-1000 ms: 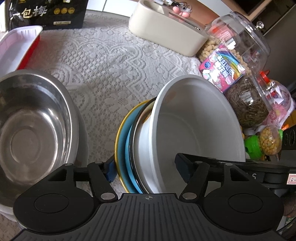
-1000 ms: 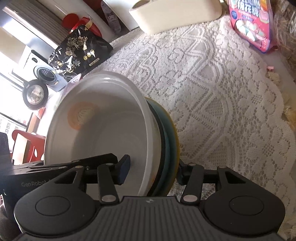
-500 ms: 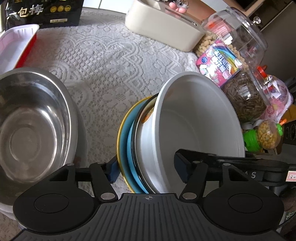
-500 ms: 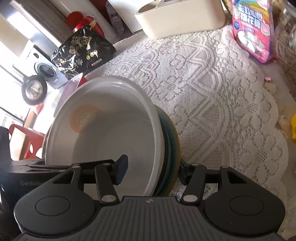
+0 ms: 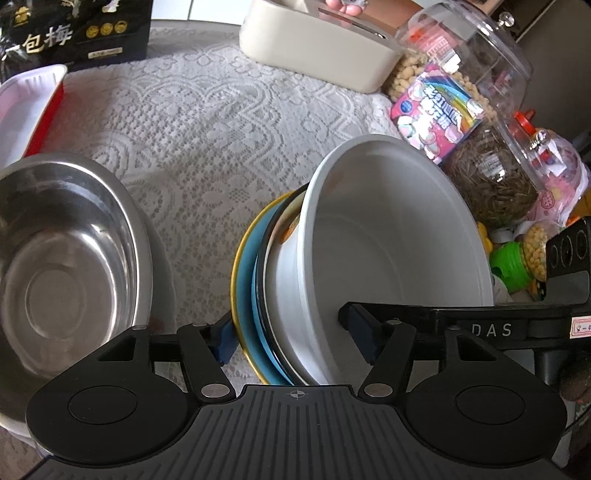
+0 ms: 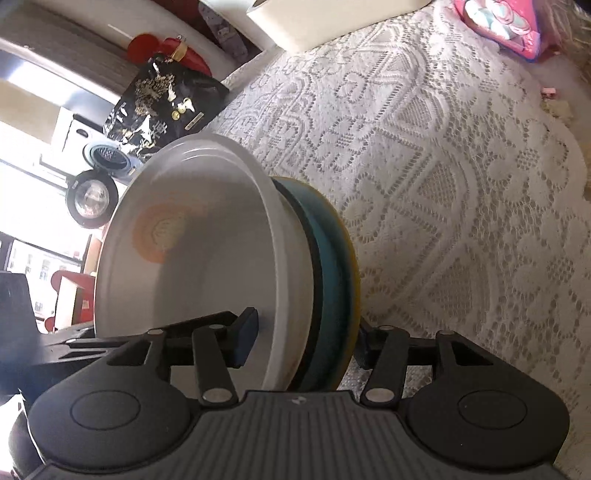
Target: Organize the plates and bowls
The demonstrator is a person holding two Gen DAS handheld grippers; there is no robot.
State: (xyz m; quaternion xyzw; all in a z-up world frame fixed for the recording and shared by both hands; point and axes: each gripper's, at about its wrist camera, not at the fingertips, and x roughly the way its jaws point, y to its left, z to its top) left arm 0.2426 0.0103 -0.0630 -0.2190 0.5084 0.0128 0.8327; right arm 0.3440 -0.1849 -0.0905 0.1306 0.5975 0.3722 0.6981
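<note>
Under everything you have one lace tablecloth (image 5: pixel 207 122), white, with an openwork floral and scallop pattern, and on it at your left sits one wide steel bowl (image 5: pixel 70 254), round, shiny and empty. Next in size is the stack you are holding tipped up on edge above the cloth: one smooth, deep white bowl (image 5: pixel 399 251), nested against one black-rimmed white dish (image 5: pixel 284 236), then one blue plate (image 5: pixel 246 273) with a yellow rim. Your left gripper (image 5: pixel 288 332) is clamped across that stack, one pad on the yellow rim outside and the other inside the white bowl (image 6: pixel 192 258); your right gripper (image 6: pixel 306 338) grips the same stack from the opposite side, one pad inside the bowl and one behind the plate (image 6: pixel 334 258). At the far edge you have one cream rectangular box (image 5: pixel 317 44), one black printed bag (image 5: pixel 77 33) and one red tray (image 5: pixel 26 107) with a white lining. On the right stand clear jars; I count at least three, and one pink candy packet (image 5: pixel 436 114) leans on them
</note>
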